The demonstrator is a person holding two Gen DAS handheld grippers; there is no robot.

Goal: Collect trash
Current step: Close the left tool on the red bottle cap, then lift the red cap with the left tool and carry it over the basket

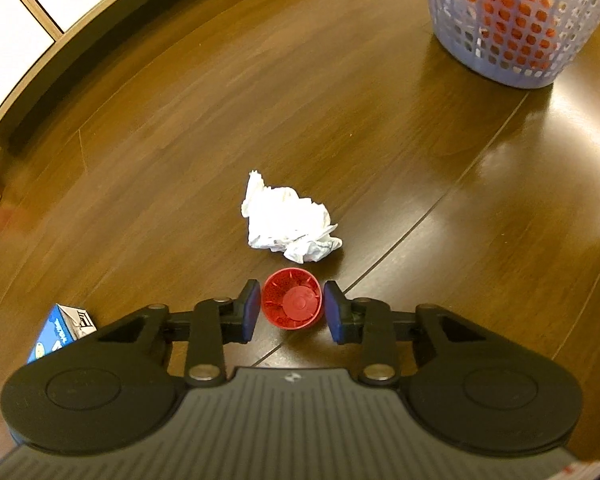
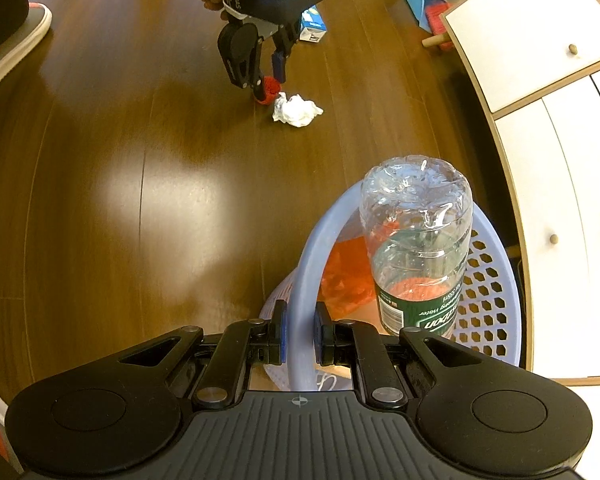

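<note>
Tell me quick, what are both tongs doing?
Left tongs: open around the red cup, not squeezing yet.
Right tongs: shut on the basket rim.

- A room in a home, seen at floor level: dark wood-plank floor [image 1: 340,100] fills most of both views.
- White cabinet [image 2: 560,120] with small round knobs and light wooden trim, right of the right wrist view.
- Lilac perforated laundry-style basket [image 1: 516,52], upper right of the left wrist view.
- A shoe [image 2: 16,36] at upper left of the right wrist view.

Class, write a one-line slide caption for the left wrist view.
Left gripper straddles a red cup on the wooden floor, crumpled tissue just beyond, basket farther off.
</note>
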